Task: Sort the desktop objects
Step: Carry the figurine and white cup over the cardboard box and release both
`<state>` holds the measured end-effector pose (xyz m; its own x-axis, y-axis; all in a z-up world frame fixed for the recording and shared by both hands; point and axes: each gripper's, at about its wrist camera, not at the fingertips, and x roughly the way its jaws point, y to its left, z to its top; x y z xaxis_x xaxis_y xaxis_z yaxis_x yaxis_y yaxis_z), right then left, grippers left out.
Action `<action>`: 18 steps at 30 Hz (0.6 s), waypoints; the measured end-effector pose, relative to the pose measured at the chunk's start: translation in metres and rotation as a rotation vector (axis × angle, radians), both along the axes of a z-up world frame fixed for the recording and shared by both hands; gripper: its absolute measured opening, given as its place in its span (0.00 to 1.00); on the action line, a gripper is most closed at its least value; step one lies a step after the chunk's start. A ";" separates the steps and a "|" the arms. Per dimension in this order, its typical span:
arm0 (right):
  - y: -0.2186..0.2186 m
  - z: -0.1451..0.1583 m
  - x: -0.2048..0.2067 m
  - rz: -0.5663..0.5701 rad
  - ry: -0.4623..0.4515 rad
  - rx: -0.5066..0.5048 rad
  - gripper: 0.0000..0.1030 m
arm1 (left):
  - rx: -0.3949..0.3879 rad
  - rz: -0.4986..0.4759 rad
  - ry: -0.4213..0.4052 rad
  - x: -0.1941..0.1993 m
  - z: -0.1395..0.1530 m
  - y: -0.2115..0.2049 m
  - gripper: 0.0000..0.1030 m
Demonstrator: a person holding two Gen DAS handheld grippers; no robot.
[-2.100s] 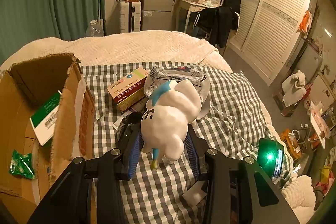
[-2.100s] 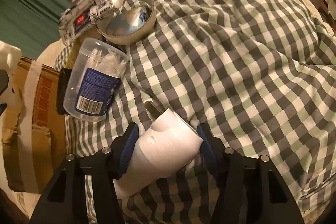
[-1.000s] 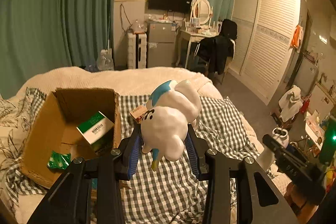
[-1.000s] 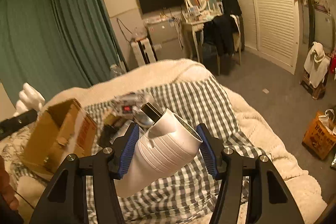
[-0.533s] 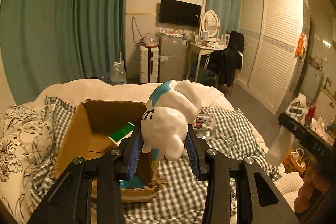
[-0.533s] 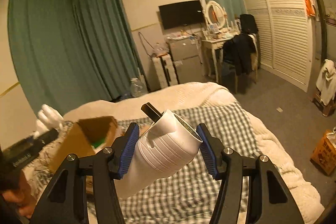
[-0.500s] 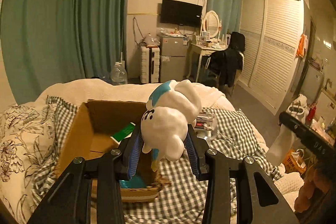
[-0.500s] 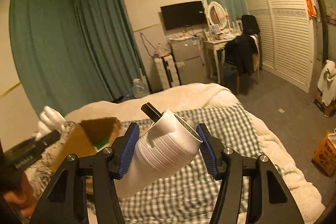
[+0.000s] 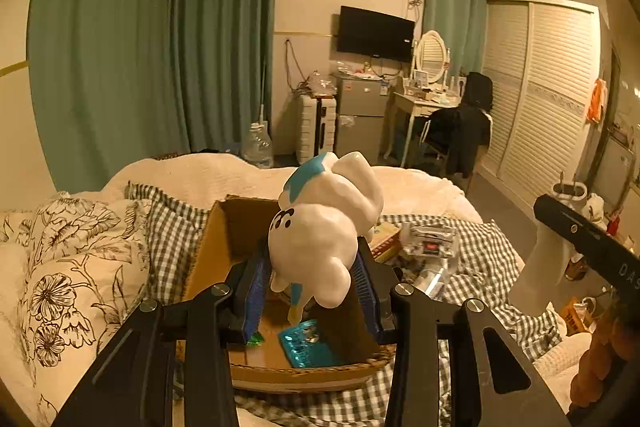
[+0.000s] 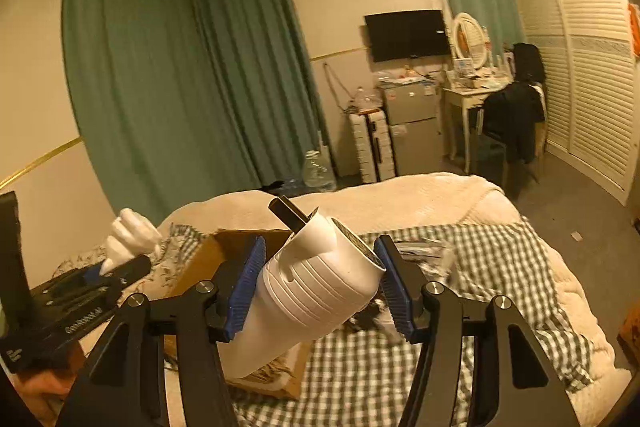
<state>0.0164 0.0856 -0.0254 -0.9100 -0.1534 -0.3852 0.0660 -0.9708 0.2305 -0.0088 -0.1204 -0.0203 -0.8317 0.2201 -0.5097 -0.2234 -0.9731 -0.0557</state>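
**Both claws loaded, held above the box on the bed**

My left claw (image 9: 310,281) is pinching a white toy figure (image 9: 324,231) with a blue patch on top; the blue pads press on both of its sides and it hangs clear of everything below. Directly under it sits the open cardboard box (image 9: 296,375) on the bed, and through the gap I see a blue blister pack (image 9: 306,345) lying on the box floor, with a small green packet (image 9: 256,338) just beside the left pad. Past the box, on the checked blanket (image 9: 488,267), a scatter of things is left: a small carton (image 9: 386,234) and a silver packet (image 9: 430,237) close together near the box's far right corner.

My right claw (image 10: 318,285) is pinching a white ribbed hair dryer (image 10: 316,291), tilted with its dark nozzle pointing up and to the left. Its pads grip the barrel on both sides. It hangs in the air in front of the box (image 10: 236,243), whose brown rim shows behind the left pad.

From the right wrist view I see the left claw at the far left edge with the toy's white top (image 10: 130,233) sticking up. From the left wrist view the right claw (image 9: 588,243) crosses the right edge, the dryer's handle (image 9: 544,267) hanging below it.
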 end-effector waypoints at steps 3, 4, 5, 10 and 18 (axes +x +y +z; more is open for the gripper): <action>-0.017 -0.002 -0.009 0.033 0.003 0.015 0.55 | 0.008 0.009 -0.014 -0.007 -0.005 -0.012 0.39; -0.023 -0.002 -0.013 0.045 0.003 0.020 0.55 | 0.009 0.013 -0.020 -0.011 -0.008 -0.016 0.39; -0.029 -0.004 -0.017 0.054 0.002 0.027 0.55 | 0.008 0.015 -0.024 -0.013 -0.009 -0.017 0.39; -0.050 -0.015 -0.033 0.095 -0.010 0.041 0.55 | 0.002 0.030 -0.054 -0.023 -0.022 -0.026 0.39; -0.084 -0.045 -0.065 0.169 -0.065 0.071 0.55 | -0.008 0.063 -0.105 -0.047 -0.045 -0.040 0.39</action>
